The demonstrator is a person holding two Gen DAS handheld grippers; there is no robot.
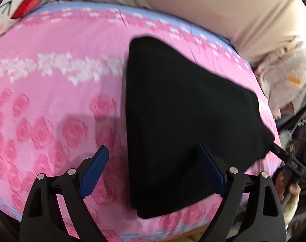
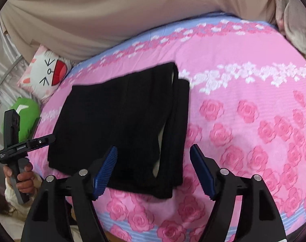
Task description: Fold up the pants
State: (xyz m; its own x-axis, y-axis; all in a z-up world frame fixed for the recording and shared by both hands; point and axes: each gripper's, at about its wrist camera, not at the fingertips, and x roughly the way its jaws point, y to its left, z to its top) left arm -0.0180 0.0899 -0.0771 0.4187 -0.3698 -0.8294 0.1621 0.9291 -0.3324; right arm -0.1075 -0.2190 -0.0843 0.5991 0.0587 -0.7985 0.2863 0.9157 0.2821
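Observation:
Black pants [image 1: 181,121] lie folded in a flat stack on the pink rose-print bed cover [image 1: 52,100]. They also show in the right wrist view [image 2: 120,125], with layered edges along their right side. My left gripper [image 1: 153,157] is open and empty, just above the near left edge of the pants. My right gripper [image 2: 154,157] is open and empty over the near right corner of the stack. The left gripper's handle [image 2: 13,141] and hand show at the left of the right wrist view. The right gripper [image 1: 290,161] shows at the pants' right corner.
A white cat-face pillow [image 2: 45,74] and a green plush [image 2: 27,113] lie at the bed's far left. Beige fabric [image 2: 112,16] rises behind the bed. Cluttered bedding and objects [image 1: 288,80] sit off the right side. The bed's near edge [image 2: 153,227] is close below.

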